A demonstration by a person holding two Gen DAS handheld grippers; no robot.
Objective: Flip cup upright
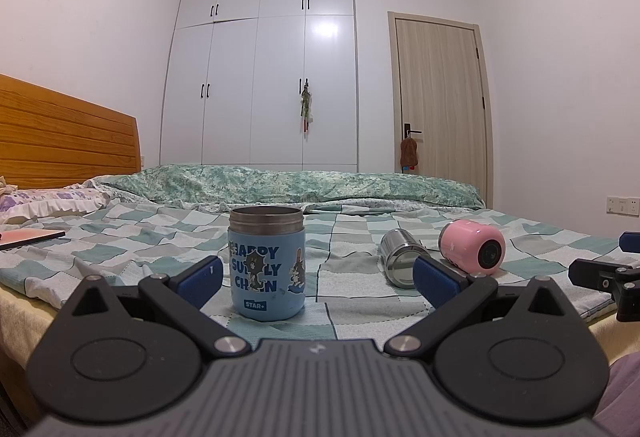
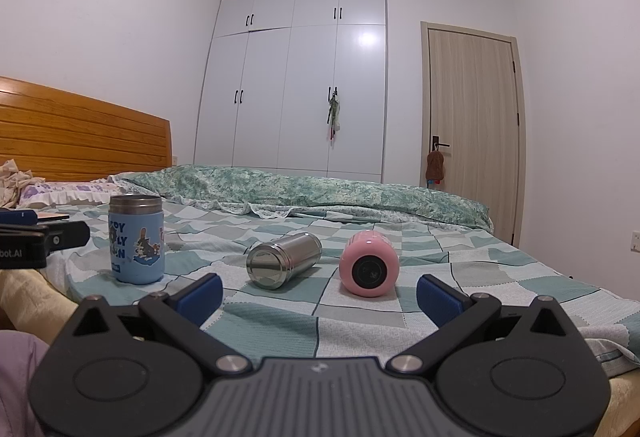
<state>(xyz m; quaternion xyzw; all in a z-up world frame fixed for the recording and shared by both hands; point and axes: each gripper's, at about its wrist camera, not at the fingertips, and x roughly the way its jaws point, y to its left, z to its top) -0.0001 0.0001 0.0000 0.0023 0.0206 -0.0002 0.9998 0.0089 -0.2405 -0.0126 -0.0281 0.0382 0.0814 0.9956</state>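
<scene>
Tongs (image 2: 319,293) wide, short of pink cup (image 2: 369,263)

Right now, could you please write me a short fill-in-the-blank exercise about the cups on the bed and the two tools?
1. The blue cartoon-printed cup stands ____ on the checked bedsheet.
2. The plain steel cup lies on its ____.
3. The cup lying to the right of the steel one is coloured ____.
4. Both the left tool and the right tool are ____, holding nothing.

Missing words: upright; side; pink; open
</scene>
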